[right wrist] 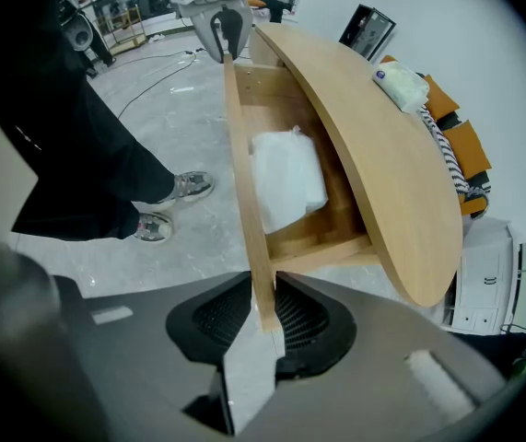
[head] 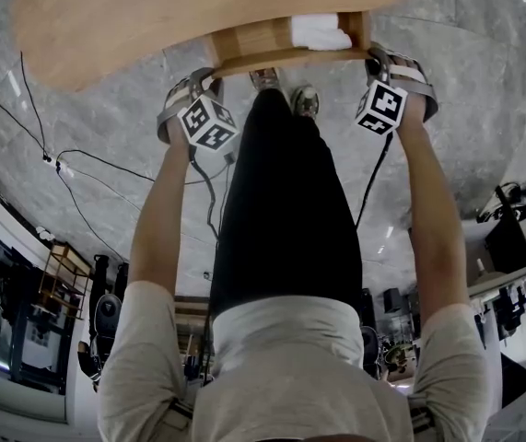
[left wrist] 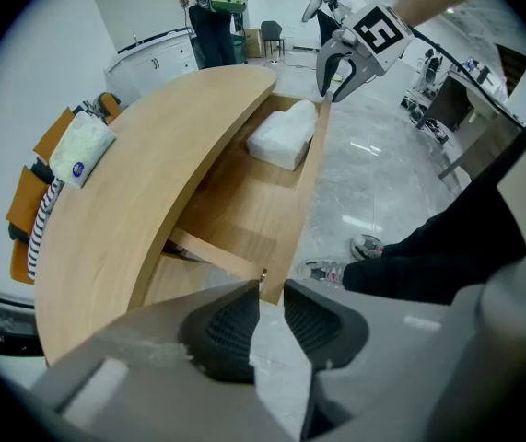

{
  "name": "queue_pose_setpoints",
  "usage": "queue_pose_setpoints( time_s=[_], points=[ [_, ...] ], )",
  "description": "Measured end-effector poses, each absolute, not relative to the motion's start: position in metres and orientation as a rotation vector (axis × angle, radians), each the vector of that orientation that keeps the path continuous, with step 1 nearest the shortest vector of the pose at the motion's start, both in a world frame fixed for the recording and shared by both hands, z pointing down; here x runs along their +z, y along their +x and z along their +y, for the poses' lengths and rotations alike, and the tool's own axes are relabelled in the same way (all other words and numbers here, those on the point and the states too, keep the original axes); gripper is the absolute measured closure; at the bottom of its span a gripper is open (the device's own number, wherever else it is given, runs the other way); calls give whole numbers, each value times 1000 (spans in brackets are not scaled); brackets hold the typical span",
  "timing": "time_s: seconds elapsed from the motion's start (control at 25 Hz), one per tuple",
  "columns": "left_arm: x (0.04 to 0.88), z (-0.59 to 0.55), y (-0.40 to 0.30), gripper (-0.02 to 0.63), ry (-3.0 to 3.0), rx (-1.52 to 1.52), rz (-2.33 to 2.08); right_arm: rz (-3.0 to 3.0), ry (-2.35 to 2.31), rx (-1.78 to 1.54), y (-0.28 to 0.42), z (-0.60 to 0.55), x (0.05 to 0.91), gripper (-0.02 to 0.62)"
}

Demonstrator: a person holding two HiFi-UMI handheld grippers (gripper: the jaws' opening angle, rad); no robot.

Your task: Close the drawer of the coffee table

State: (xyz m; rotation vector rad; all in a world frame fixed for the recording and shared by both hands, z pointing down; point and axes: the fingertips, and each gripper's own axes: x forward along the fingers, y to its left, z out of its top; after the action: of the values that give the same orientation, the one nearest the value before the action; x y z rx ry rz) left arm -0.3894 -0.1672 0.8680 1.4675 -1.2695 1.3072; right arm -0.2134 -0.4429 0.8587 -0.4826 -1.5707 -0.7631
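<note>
Overhanging tabletop (head: 152, 17) half hides the drawer (head: 253, 46); right gripper (right wrist: 263, 285) clamps its front.

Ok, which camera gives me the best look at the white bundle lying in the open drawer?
The right gripper view: the white bundle lies close and nearly whole on the drawer floor. The left gripper view shows it smaller, at the far end. The head view shows only a small white patch at the tabletop edge.

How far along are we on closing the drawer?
Nothing done yet: the drawer is pulled out, white bag showing inside. In hand: the right gripper clamps the drawer front; the left gripper is open at its other end. Left: push it in under the tabletop.
</note>
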Motion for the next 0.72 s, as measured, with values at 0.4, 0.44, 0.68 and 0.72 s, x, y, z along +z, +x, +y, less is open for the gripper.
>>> queue_pose_setpoints(
  time_s=[0.4, 0.44, 0.68, 0.72],
  points=[
    [867, -176, -404, 494, 1482, 1308, -1275, -1575, -441, -766, -229, -453, 859, 505],
    [866, -177, -404, 494, 1481, 1307, -1279, -1575, -438, -767, -230, -454, 858, 505],
    [866, -184, -411, 494, 1491, 1298, -1296, -1569, -404, -784, -238, -462, 856, 505],
    [866, -183, -412, 494, 1494, 1297, -1294, -1565, -400, -782, -239, -461, 856, 505]
  ],
)
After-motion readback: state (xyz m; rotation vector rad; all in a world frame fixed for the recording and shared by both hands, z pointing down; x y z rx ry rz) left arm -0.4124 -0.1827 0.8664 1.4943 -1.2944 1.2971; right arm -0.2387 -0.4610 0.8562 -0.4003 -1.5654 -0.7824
